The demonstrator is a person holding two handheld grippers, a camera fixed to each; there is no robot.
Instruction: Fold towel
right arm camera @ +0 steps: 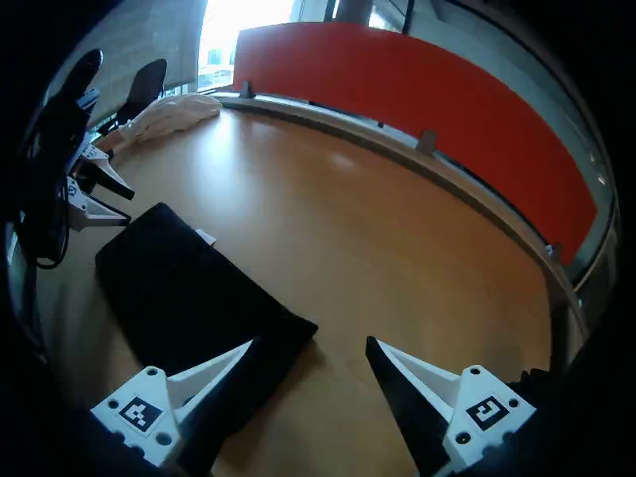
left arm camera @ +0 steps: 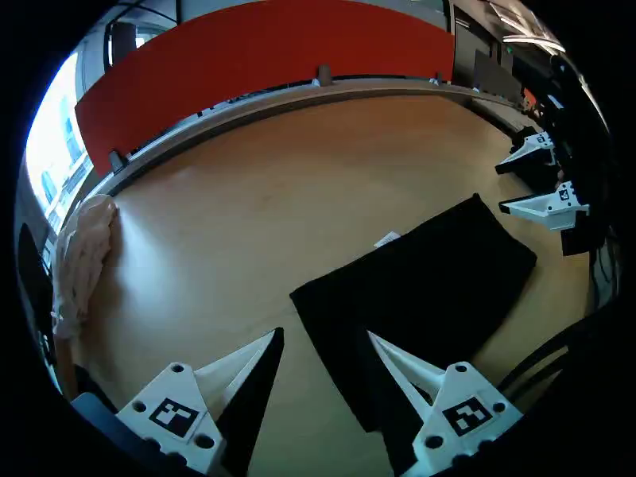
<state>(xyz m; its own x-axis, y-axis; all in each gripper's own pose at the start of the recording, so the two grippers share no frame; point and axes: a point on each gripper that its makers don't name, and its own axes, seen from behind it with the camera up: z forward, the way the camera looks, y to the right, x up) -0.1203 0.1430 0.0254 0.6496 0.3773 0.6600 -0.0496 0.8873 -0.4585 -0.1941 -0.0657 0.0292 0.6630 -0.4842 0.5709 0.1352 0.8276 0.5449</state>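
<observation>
Left gripper view: towel (left arm camera: 421, 286) before gripper (left arm camera: 323, 332).

Item: one black rectangular cloth towel (left arm camera: 421, 294) (right arm camera: 183, 294), plain and unpatterned. It lies flat on the light brown wooden counter (left arm camera: 262, 199) (right arm camera: 381, 238), toward the near edge and well apart from the far edge. The outline is oblong, with straight sides and squared corners, and the surface is smooth. A small white tag (left arm camera: 387, 238) (right arm camera: 205, 236) protrudes from the long side facing the far edge.
</observation>
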